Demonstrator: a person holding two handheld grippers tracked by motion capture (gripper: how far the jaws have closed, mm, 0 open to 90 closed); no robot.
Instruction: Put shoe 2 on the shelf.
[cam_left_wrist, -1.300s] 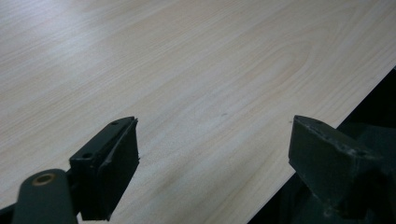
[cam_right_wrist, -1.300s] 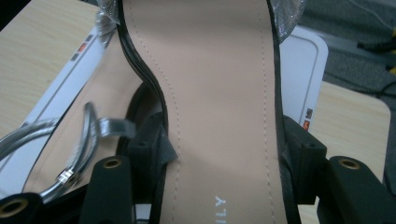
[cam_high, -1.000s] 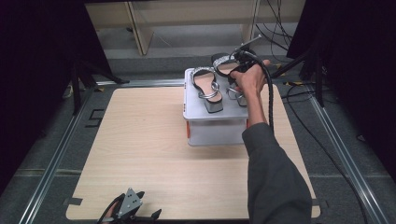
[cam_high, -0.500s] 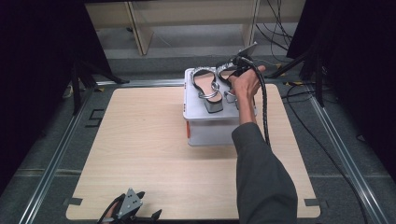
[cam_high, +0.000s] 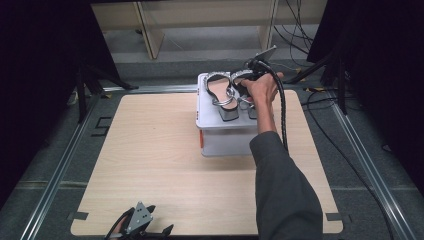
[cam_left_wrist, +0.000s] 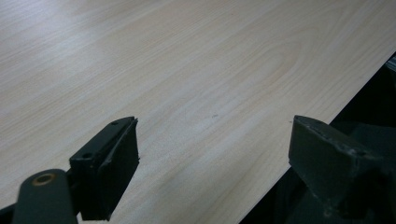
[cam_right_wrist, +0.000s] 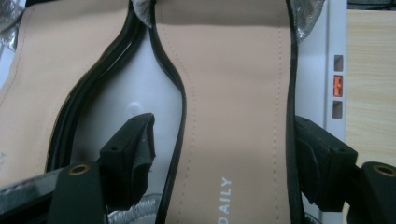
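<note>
Right gripper (cam_right_wrist: 219, 154) jaws just opening, wide astride right sandal (cam_right_wrist: 233, 93) atop grey box (cam_high: 230, 135), frame centre. Left gripper (cam_left_wrist: 215, 154) wide, empty. Risk: snagging strap on withdrawal, tipping sandal off.

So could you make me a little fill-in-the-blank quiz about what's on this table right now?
1. The two sandals rest on top of a white ____.
2. The right gripper has its jaws on either side of one sandal's ____-coloured insole.
3. The left gripper, jaws wide apart, sits near the table's ____ edge in the high view.
4. The insole shows the printed word ____.

Missing words: box; tan; near; DAILY
</note>
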